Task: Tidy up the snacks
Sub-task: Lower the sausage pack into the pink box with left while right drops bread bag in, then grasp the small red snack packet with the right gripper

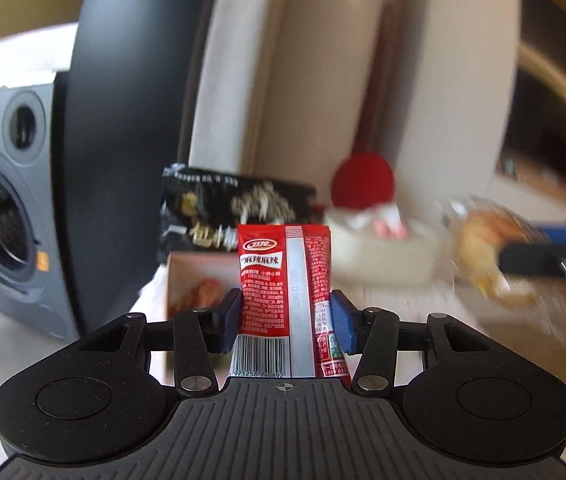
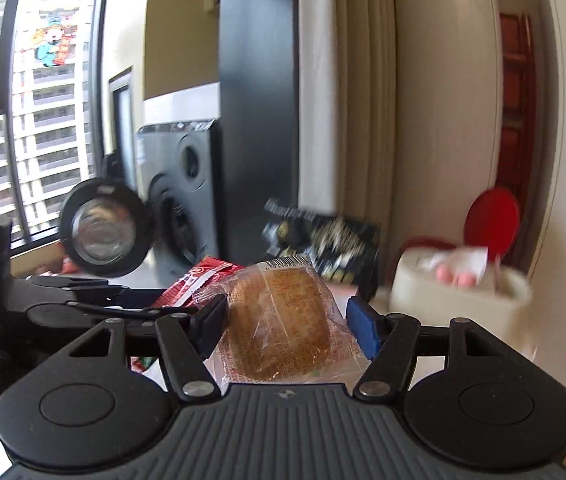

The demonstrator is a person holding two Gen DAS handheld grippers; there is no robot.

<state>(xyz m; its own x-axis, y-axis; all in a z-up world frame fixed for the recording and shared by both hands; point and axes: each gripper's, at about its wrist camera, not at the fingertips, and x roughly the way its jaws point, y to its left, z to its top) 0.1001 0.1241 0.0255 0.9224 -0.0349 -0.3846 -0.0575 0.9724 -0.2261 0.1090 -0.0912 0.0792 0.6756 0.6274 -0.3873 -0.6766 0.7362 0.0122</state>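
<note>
Left gripper (image 1: 286,316) — jaws clamped on red spicy-snack sachet (image 1: 285,280), long axis upright, label toward camera.
Right gripper (image 2: 287,330) — jaws gripping wrapped bun (image 2: 281,320), lying flat between them.
Pink box (image 1: 191,280) lies just ahead and below the sachet — the left hand is likely nearer; black seed bag (image 1: 227,212) stands behind it.
</note>
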